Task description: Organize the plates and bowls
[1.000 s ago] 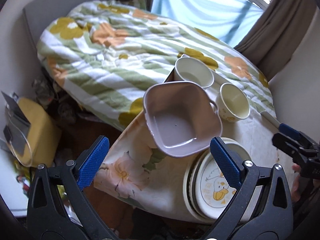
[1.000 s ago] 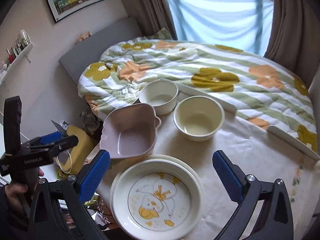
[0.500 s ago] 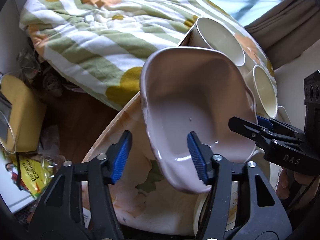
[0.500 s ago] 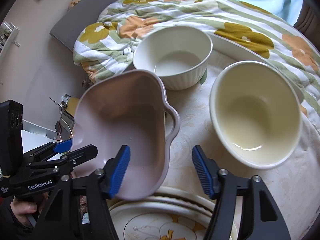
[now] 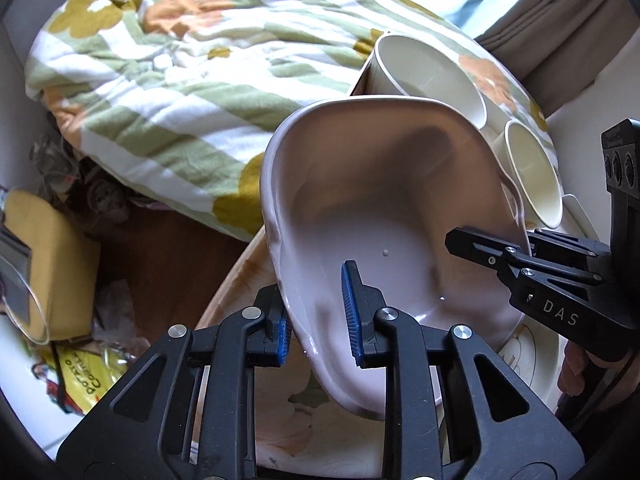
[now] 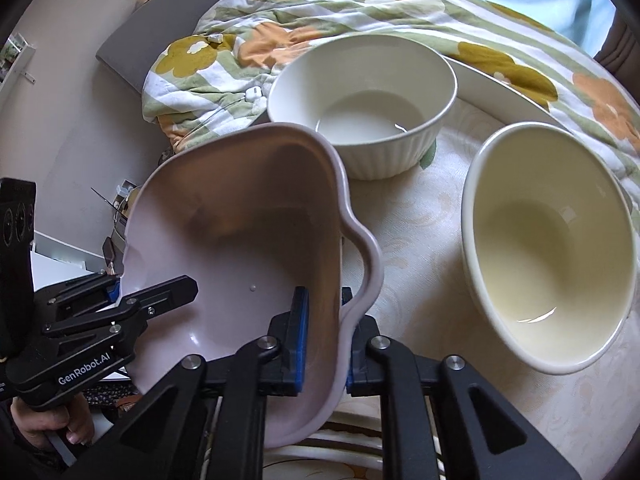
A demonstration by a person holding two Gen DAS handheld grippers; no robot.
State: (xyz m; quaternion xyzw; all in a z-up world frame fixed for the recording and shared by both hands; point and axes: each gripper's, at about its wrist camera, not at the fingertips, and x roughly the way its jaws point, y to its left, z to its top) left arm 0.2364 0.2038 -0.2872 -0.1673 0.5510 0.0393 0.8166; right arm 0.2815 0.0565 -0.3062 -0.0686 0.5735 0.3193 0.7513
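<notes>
**Both grippers now clamp the pink dish**

A second ago your two grippers hung wide open above the table; half a second ago they were closing in with the dish rim between their fingers. Now your left gripper (image 5: pixel 318 312) is nearly closed on the near-left wall of the pink dish (image 5: pixel 384 200), one blue pad outside and one inside. Your right gripper (image 6: pixel 322 332) is pinched the same way on the opposite wall, just below the dish's loop handle (image 6: pixel 366 256).

The pink dish sits at the table's near edge, overlapping the stack of duck-print plates (image 5: pixel 524 352). It looks tilted up toward you, though the fisheye bend makes it hard to say whether it has left the plates.

Behind it the ribbed white bowl (image 6: pixel 362 100) and the cream bowl (image 6: pixel 548 248) stand apart on the tablecloth (image 6: pixel 416 216), untouched.

So you have moved from approach to grasp, and the sorting proper has barely begun. With two grips on a heavy-looking ceramic piece, lift evenly; a twist between your hands could let a pad slide off the glazed wall.
</notes>
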